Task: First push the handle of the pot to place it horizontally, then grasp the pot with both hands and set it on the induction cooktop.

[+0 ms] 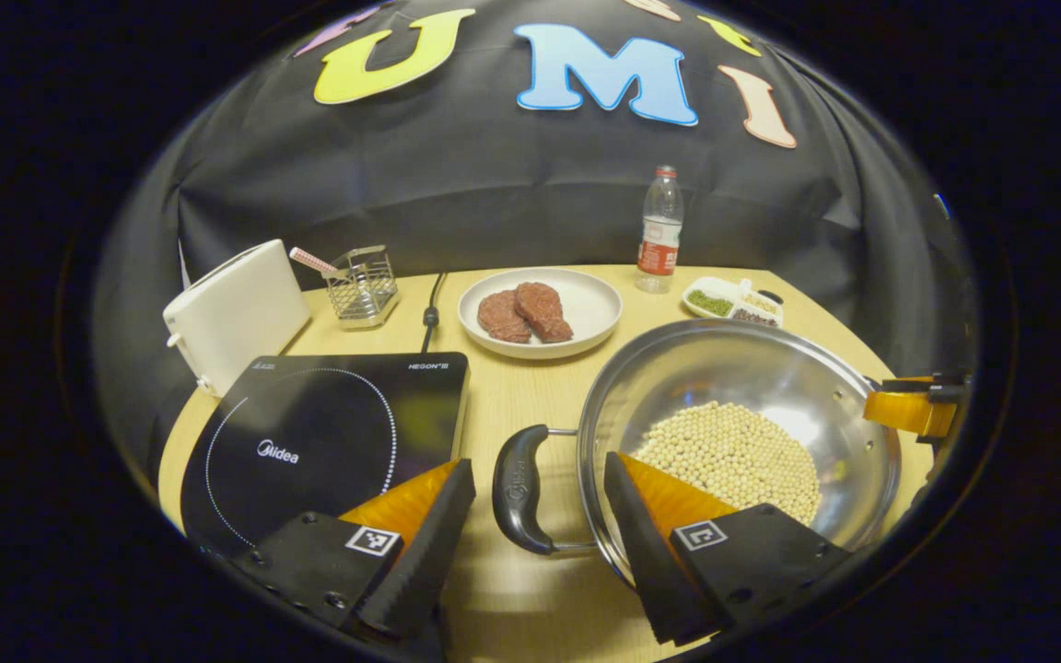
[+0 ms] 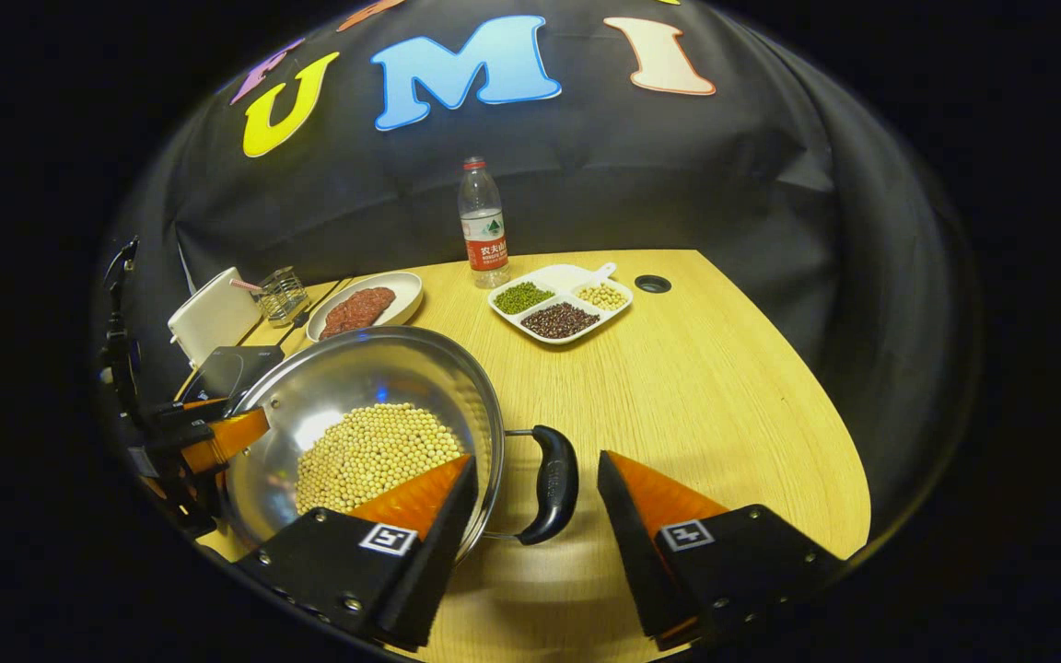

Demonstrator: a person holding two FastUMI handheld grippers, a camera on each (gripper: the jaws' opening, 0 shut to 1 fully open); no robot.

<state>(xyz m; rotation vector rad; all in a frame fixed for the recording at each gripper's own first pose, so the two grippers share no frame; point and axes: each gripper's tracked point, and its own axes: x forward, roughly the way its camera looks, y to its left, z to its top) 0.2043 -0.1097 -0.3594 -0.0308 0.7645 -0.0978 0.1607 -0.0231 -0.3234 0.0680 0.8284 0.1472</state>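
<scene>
A steel pot (image 1: 752,368) holding pale soybeans (image 1: 733,456) rests on the wooden table, right of the black induction cooktop (image 1: 309,442). Its near black handle (image 1: 519,488) lies between the spread fingers of my left gripper (image 1: 539,463), which is open and not pressing on it. In the right gripper view the pot (image 2: 374,368) is at the left, and its other black handle (image 2: 555,483) sits between the fingers of my open right gripper (image 2: 537,459). Each gripper also appears across the pot in the other's view: the right gripper (image 1: 908,410) and the left gripper (image 2: 217,437).
Behind the pot stand a white plate (image 1: 595,308) with two meat patties, a water bottle (image 1: 660,230) and a divided dish of beans (image 2: 558,304). A white box (image 1: 236,313), a wire rack (image 1: 362,285) and the cooktop's cable (image 1: 431,313) sit at the back left.
</scene>
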